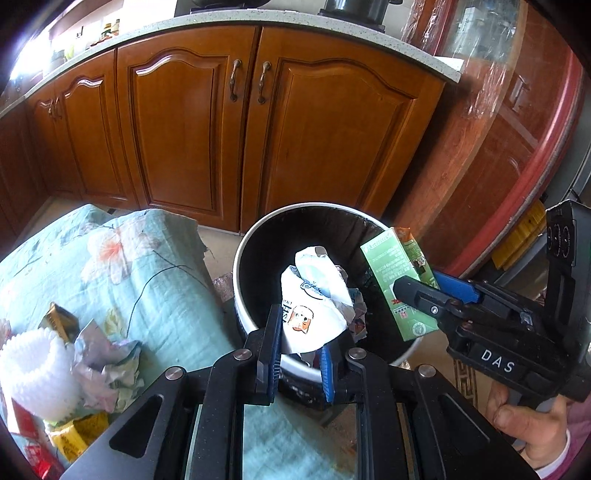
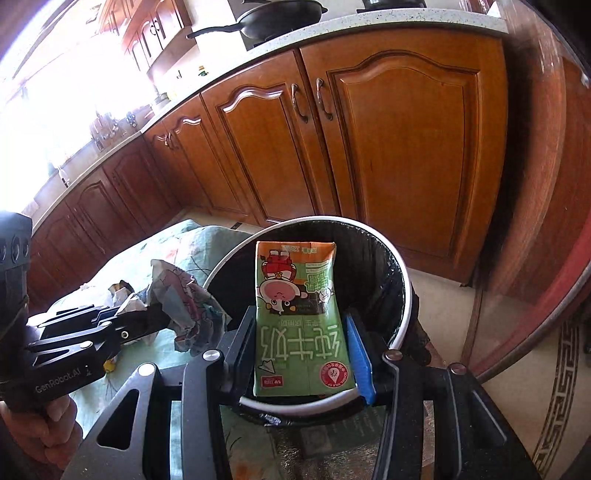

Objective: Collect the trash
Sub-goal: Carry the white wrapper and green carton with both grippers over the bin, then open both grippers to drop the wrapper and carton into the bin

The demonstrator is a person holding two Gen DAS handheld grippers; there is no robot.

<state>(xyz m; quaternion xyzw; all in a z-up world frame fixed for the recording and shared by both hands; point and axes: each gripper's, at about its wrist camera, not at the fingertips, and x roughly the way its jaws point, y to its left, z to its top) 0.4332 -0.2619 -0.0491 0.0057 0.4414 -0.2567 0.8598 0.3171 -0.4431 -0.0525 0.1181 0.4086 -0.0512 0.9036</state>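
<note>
**Paper, plastic, cloth and varnished wood**

The milk carton point(image 2: 301, 317) is coated card, smooth with a slight sheen, printed green. The crumpled wrapper point(image 1: 314, 306) looks like thin glossy paper or film, creased all over. The bin point(image 1: 255, 236) has a smooth white rim and a black plastic liner point(image 2: 384, 266) that is wrinkled and shiny. The left gripper point(image 1: 297, 356) and right gripper point(image 2: 299, 354) are matt black, with bright metal screw heads and ribbed blue pads point(image 2: 358, 354). The floral cloth point(image 1: 147, 258) is soft, woven and matt. The cabinet doors point(image 1: 240, 129) are glossy varnished wood; the worktop point(image 1: 258, 20) is speckled, polished stone. The foam sleeve point(image 1: 33, 365) is white and ridged.
</note>
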